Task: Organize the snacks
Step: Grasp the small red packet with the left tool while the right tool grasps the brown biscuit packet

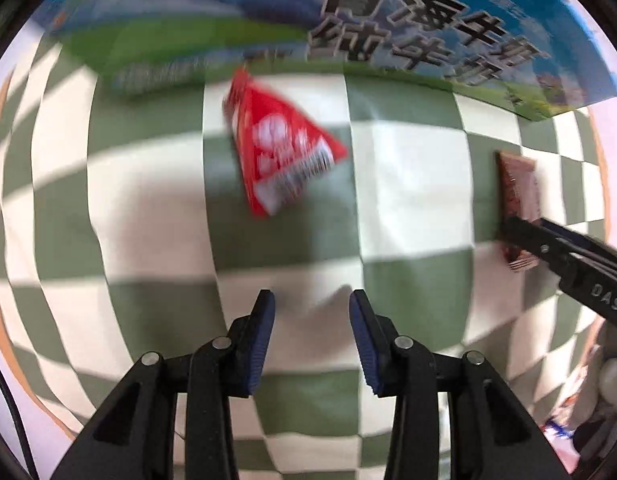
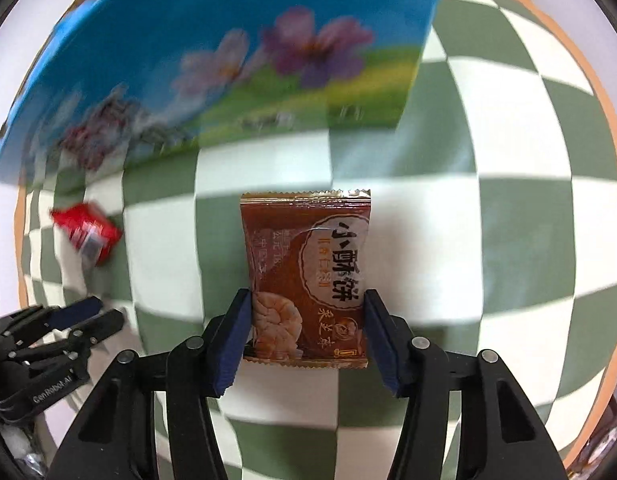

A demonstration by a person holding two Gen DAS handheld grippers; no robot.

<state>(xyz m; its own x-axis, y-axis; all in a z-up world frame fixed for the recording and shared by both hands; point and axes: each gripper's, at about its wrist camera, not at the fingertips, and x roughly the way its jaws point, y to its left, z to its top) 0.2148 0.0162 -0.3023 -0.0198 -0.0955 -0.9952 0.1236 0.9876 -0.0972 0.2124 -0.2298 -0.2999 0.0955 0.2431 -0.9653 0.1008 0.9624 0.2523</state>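
Observation:
A red snack packet (image 1: pixel 278 152) lies on the green-and-white checked cloth ahead of my left gripper (image 1: pixel 312 316), which is open and empty, well short of it. It also shows at the left in the right wrist view (image 2: pixel 88 234). A brown biscuit packet (image 2: pixel 306 276) lies flat between the fingers of my right gripper (image 2: pixel 308 320); the blue pads stand at its two side edges, and I cannot tell if they press on it. In the left wrist view the brown packet (image 1: pixel 516 184) is at the right with the right gripper (image 1: pixel 520 236) at its near end.
A blue and green printed milk carton box (image 1: pixel 268 28) stands at the back of the cloth, also in the right wrist view (image 2: pixel 228 64). The orange table edge (image 2: pixel 612 128) borders the cloth. The left gripper (image 2: pixel 96 316) shows low left in the right wrist view.

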